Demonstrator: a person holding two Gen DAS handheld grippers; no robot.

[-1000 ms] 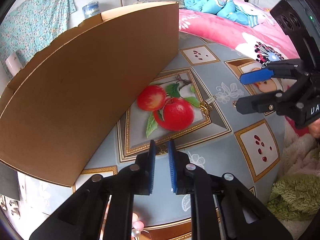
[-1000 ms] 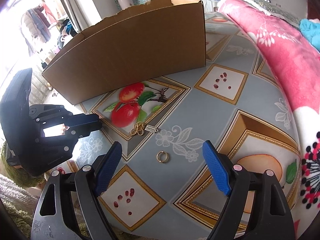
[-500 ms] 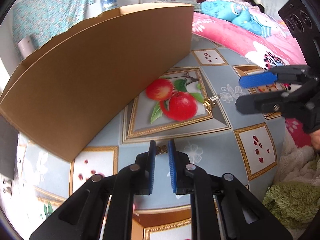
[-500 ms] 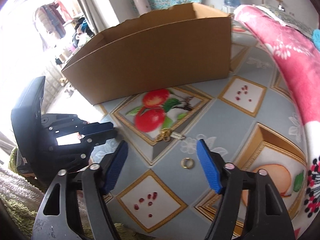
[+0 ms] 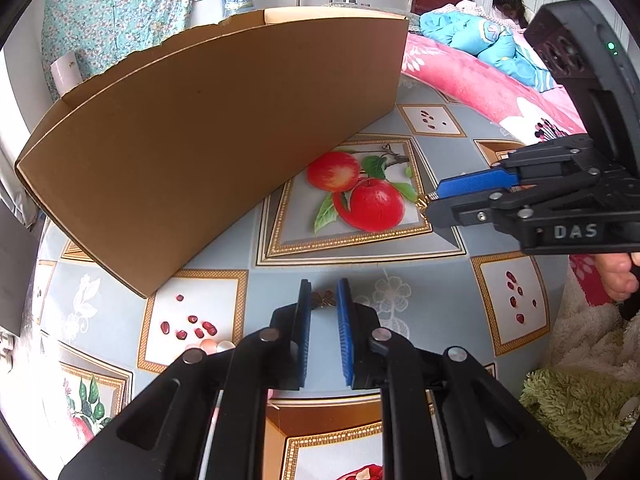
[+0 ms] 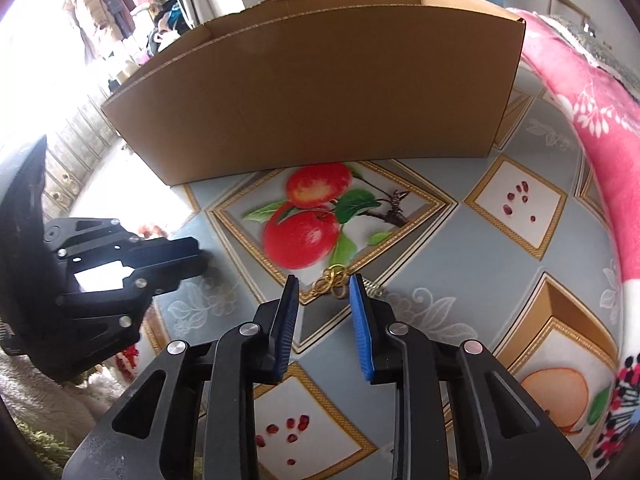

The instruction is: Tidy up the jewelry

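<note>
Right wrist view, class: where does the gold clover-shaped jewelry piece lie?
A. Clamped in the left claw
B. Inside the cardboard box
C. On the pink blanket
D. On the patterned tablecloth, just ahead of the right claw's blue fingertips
D: the gold clover piece rests on the tablecloth at the printed apple panel's corner, between and just beyond the right claw's tips, outside the cardboard box.

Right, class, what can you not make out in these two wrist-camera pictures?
- Inside of the brown cardboard box: both views, hidden by its own near wall.
- Small bronze butterfly-shaped charm: left wrist view, too small; whether the left gripper pinches it is unclear.
- Some pale round beads: left wrist view, mostly hidden behind that gripper's black body.
</note>
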